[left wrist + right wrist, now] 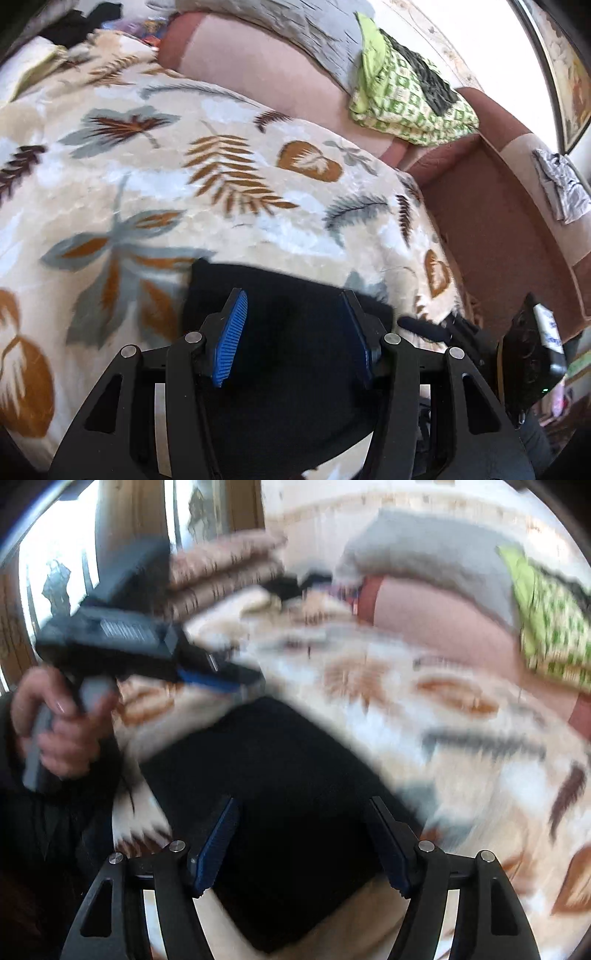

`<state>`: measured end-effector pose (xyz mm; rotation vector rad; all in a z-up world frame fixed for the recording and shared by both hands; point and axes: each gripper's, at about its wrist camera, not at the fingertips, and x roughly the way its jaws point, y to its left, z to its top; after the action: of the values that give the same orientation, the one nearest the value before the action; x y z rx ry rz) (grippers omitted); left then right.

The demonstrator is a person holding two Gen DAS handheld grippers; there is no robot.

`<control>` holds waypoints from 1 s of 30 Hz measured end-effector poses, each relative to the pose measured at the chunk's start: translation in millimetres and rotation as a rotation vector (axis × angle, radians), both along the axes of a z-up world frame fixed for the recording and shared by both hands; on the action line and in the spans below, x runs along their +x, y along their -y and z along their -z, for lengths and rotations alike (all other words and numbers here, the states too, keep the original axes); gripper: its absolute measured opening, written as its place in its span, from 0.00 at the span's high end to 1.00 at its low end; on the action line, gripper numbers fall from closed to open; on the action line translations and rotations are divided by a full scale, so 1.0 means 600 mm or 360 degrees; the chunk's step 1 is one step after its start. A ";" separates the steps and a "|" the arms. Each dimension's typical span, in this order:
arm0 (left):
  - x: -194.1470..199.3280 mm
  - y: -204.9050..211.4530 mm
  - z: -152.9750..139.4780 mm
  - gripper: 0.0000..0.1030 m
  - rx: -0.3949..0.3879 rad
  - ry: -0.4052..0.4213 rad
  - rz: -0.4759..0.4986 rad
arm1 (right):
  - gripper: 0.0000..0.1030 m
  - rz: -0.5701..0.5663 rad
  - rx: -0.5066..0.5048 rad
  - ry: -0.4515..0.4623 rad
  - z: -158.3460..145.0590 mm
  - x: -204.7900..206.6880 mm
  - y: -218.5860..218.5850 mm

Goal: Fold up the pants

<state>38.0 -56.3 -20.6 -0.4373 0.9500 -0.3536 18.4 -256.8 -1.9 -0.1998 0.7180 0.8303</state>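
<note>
The black pants (pixel 288 332) lie as a compact dark bundle on the leaf-patterned blanket (pixel 184 166), near its front edge. My left gripper (pixel 292 295) hovers over them, jaws apart, blue pads (pixel 231 332) clear of the cloth. In the blurred right wrist view the pants (pixel 277 757) spread below my right gripper (pixel 303 805), which is also open with nothing pinched. A hand (pixel 62 720) holds the left gripper (pixel 247 679) above the bundle's far left corner.
A green checked cloth (pixel 406 96) is heaped on the pink sofa back (pixel 258 70), under a grey cover (pixel 295 22). The brown armrest (pixel 491 206) borders the blanket on the right. Folded brown fabric (pixel 221 568) is stacked at the far left by a window.
</note>
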 end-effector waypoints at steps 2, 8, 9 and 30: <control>0.022 0.009 0.010 0.51 0.0036 -0.0058 0.0017 | 0.33 -0.0003 0.0014 0.0011 -0.005 0.018 -0.007; 0.030 0.013 0.056 0.51 0.0019 -0.0179 0.0031 | 0.27 0.0092 0.0126 -0.0204 0.088 0.050 0.016; 0.030 0.012 0.058 0.50 0.0008 -0.0180 0.0025 | 0.27 0.0094 0.0129 -0.0199 0.086 0.049 0.017; -0.073 0.045 0.043 0.50 0.0193 -0.0065 0.0237 | 0.22 0.0034 -0.0252 -0.0150 0.051 -0.026 -0.019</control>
<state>-5.7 -83.6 -46.4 -0.2647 1.0408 -0.4210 2.7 -245.3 -32.4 -0.2961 0.8743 0.7663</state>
